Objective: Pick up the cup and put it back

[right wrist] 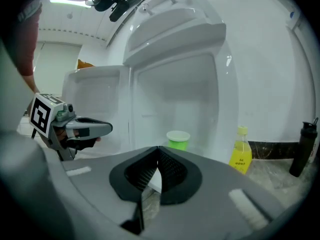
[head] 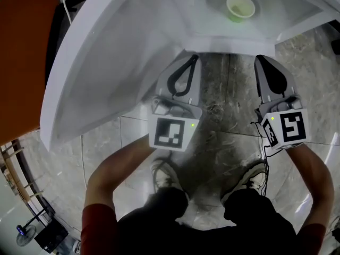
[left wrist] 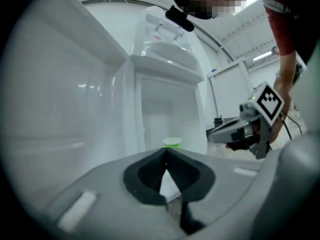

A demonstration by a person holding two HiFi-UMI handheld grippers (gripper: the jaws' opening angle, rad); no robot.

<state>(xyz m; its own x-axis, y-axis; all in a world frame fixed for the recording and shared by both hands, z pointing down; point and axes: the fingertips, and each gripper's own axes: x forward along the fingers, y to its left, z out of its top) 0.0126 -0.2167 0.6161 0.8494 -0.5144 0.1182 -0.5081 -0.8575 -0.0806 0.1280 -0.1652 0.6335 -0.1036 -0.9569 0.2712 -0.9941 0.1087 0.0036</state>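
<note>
A green cup (head: 240, 7) with a white rim stands upright on the white floor of an open fridge compartment (head: 210, 23). It also shows straight ahead in the left gripper view as the cup (left wrist: 172, 142) and in the right gripper view as the cup (right wrist: 178, 139). My left gripper (head: 192, 58) and right gripper (head: 261, 58) hang side by side in front of the compartment, short of the cup. Both point toward it. The left gripper (left wrist: 165, 149) is shut with nothing in it. The right gripper (right wrist: 158, 148) is shut and empty too.
The open fridge door (head: 90, 68) stretches out on the left beside my left gripper. A yellow bottle (right wrist: 241, 150) and a black bottle (right wrist: 302, 149) stand on a counter to the right of the fridge. An orange surface (head: 24, 57) lies far left. Marble floor (head: 223, 116) is below.
</note>
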